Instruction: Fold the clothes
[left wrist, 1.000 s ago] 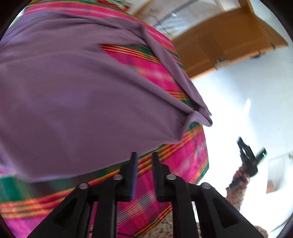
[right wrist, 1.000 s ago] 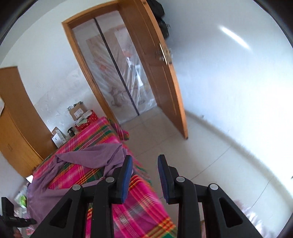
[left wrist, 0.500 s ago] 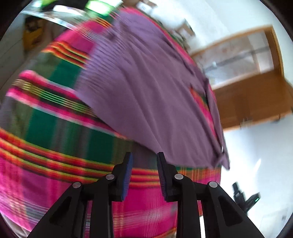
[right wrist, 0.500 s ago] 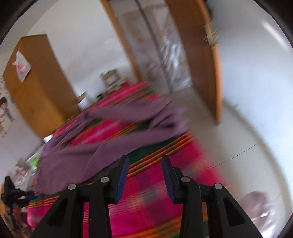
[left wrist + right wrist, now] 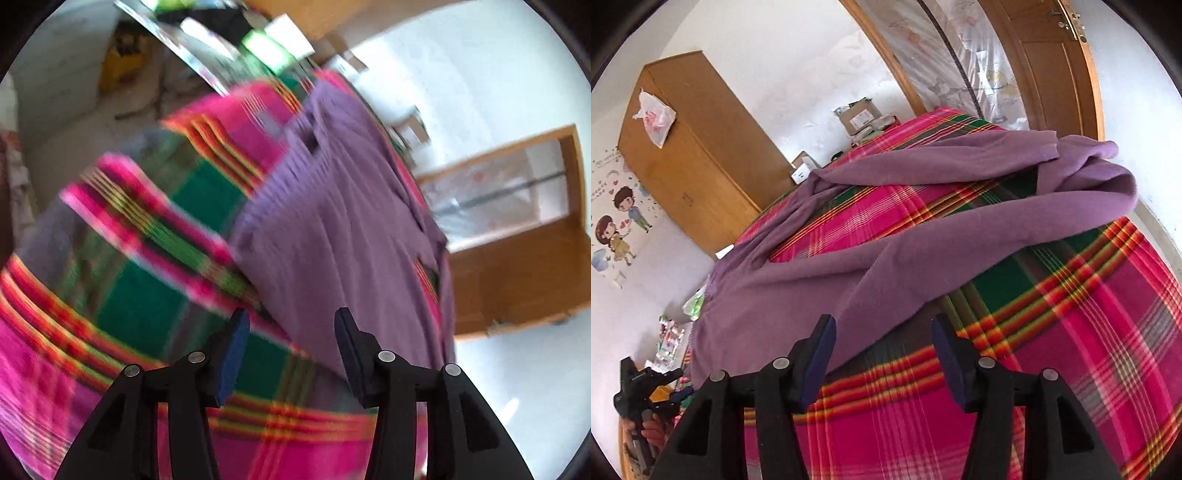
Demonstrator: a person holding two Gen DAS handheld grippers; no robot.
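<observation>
You had barely begun the folding. The purple garment (image 5: 871, 266) lay spread and rumpled across the bed (image 5: 1089, 332) with its pink, green and orange plaid cover, one long sleeve trailing toward the far corner and the other bunched near the right edge. No fold showed in it, so I judge that every fold was yet to be made.

Your left tool (image 5: 291, 334) pointed down at the garment's near edge, just where the purple cloth met the plaid. Its jaws had just been opening and stood well apart, with nothing pressed between the blue pads (image 5: 231, 354); the cloth lay beyond the tips, not in them. That view was blurred, so I cannot tell whether the tips touched the cover.

Your right tool (image 5: 882, 339) was likewise spread, its jaws having just been opening, and empty. It aimed at the lower hem of the garment, which lay between and past the fingertips without being clamped. In that view your left hand (image 5: 646, 428) showed at the bed's near left corner.
</observation>
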